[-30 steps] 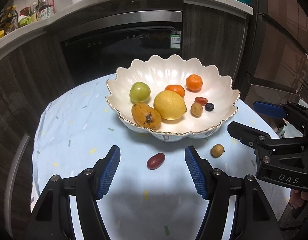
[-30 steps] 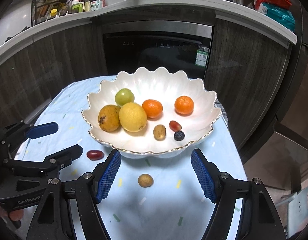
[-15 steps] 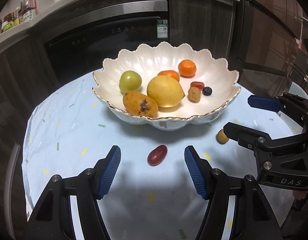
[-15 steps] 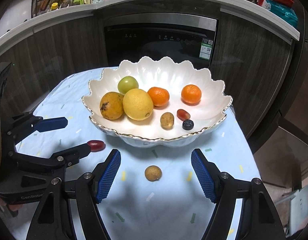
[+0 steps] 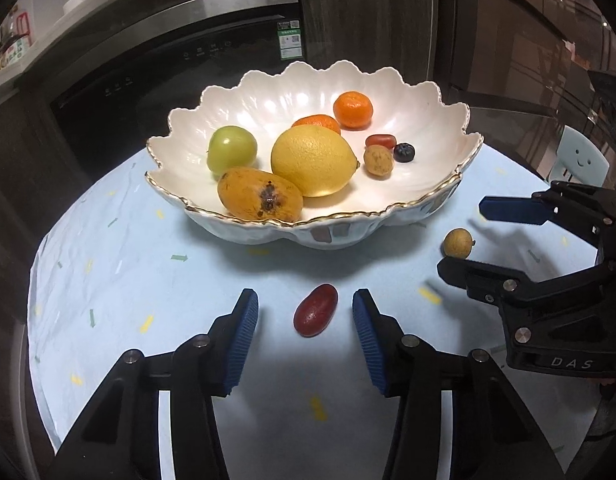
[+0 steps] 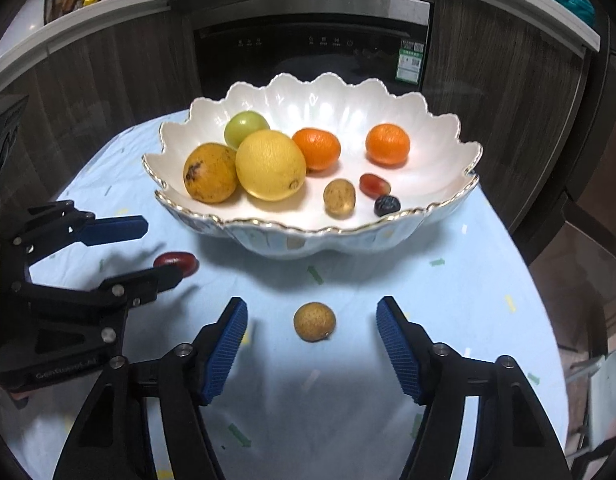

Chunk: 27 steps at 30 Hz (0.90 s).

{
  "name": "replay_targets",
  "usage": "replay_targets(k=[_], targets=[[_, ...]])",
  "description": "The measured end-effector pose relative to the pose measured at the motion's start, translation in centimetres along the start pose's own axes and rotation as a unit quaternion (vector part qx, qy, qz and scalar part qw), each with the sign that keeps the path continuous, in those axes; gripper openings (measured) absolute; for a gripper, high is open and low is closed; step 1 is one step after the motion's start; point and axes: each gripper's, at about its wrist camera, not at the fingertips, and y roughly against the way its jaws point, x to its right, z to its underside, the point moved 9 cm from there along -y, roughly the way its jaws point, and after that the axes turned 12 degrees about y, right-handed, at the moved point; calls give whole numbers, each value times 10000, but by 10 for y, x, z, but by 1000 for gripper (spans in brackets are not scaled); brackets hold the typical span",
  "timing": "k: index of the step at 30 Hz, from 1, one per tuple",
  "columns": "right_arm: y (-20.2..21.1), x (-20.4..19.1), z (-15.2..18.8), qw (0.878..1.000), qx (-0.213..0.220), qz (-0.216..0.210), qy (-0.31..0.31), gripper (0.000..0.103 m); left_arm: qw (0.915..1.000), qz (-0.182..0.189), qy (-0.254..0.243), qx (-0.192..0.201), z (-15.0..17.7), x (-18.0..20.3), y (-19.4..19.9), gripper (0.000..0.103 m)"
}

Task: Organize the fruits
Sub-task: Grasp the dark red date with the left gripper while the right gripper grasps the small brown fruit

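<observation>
A white scalloped bowl (image 5: 447, 194) (image 6: 439, 216) on the table holds a lemon (image 5: 312, 161), a mango (image 5: 260, 198), a green fruit (image 5: 232, 150), two oranges and several small fruits. A red date (image 5: 315, 310) lies on the cloth between the open fingers of my left gripper (image 5: 304, 314), not touched; it also shows in the right wrist view (image 6: 176, 262). A brown longan (image 6: 314, 321) (image 5: 458, 243) lies between the open fingers of my right gripper (image 6: 311, 320), not touched.
The round table (image 5: 108, 280) has a pale blue cloth with confetti marks. Dark cabinets and an oven (image 6: 308, 48) stand behind it. The table edge falls away close on the left and right.
Both grippers have moved forward and down toward the table. The date and the longan now lie between their fingers. The left jaws have narrowed somewhat.
</observation>
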Motion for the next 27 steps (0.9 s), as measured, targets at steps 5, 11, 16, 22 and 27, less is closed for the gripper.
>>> replay_targets(k=[5, 11, 16, 22, 27], targets=[[-6, -2, 4, 10000, -38, -21, -28, 59, 9999, 81, -69, -105, 5, 1, -6, 49], [-10, -1, 7, 9999, -87, -54, -110, 53, 9996, 157, -125, -192, 7, 3, -14, 44], [-13, -1, 7, 9998, -83, -90, -139, 50, 9994, 204, -126, -238, 6, 4, -18, 34], [-16, -1, 6, 9998, -92, -105, -153, 40, 9993, 227, -138, -254, 4, 4, -21, 31], [-16, -2, 5, 9998, -77, -131, -151, 26, 9993, 244, -144, -249, 4, 6, -22, 26]])
